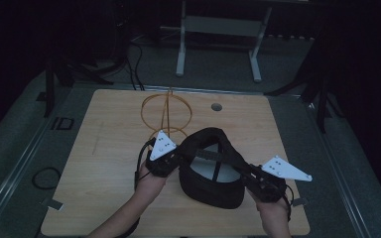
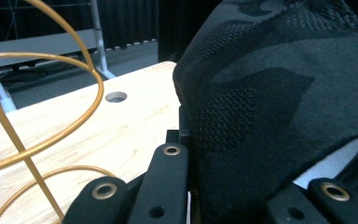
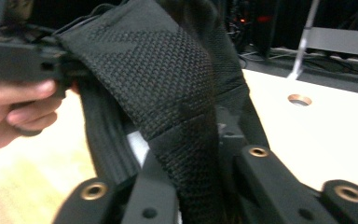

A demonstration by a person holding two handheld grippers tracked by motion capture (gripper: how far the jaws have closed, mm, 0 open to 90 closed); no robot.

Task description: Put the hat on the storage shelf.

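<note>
A black knit cap (image 1: pixel 211 171) hangs opening-up just above the wooden table (image 1: pixel 104 148), stretched between both grippers. My left gripper (image 1: pixel 176 157) is shut on its left rim, and my right gripper (image 1: pixel 248 173) is shut on its right rim. In the left gripper view the cap's fabric (image 2: pixel 279 93) lies between the black jaws, with a white label showing low at the right. In the right gripper view a band of the cap (image 3: pixel 182 93) runs down between the jaws, and the other hand with its gripper (image 3: pixel 23 60) holds the far rim.
A gold wire stand (image 1: pixel 166 116) with hoops rises just behind the cap, close to the left gripper; its hoops (image 2: pixel 42 116) curve across the left gripper view. A round cable hole (image 1: pixel 217 106) sits near the table's far edge. White frame legs (image 1: pixel 181 49) stand on the floor beyond.
</note>
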